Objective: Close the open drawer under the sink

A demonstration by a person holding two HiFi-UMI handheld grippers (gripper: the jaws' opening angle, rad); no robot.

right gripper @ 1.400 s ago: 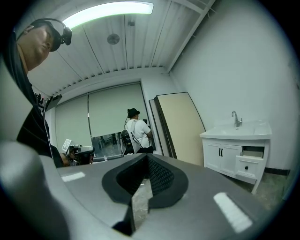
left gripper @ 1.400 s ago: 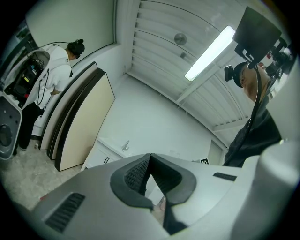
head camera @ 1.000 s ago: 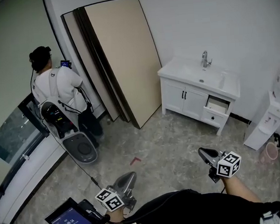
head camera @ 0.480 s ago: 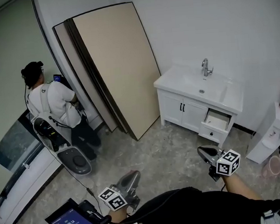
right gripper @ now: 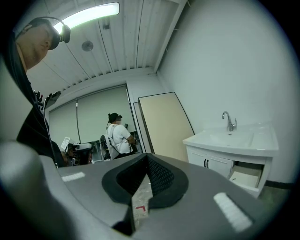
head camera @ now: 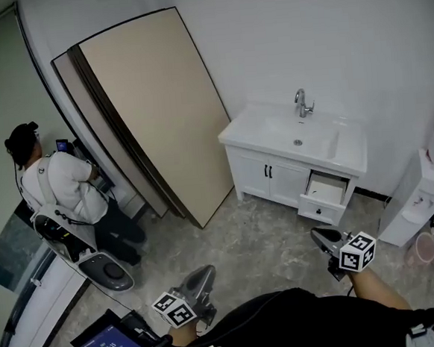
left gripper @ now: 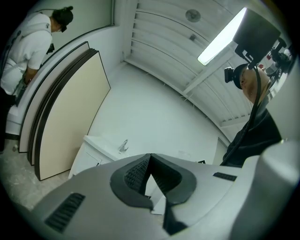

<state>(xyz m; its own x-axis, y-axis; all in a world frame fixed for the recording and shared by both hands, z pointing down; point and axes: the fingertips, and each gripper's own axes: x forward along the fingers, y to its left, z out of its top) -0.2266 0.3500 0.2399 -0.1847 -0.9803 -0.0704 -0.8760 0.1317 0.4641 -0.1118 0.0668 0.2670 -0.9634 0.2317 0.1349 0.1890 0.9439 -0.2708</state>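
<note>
Both grippers clenched and empty, drawer open ahead

My left gripper (head camera: 203,275) and right gripper (head camera: 319,235) each have their jaws pressed together on nothing. The drawer (head camera: 325,195) lies at 12 o'clock of the right one, well apart. My worry is that a push from one narrow closed tip, landing off-centre, could skew the drawer and jam it. The tip might also skid off the smooth front, or I might come in too high and knock the sink (head camera: 296,136) overhanging it. The drawer is white with a small dark knob. It is pulled partway out at the cabinet's right end, at 5 o'clock of the tap, and its pale inside is showing.
</note>
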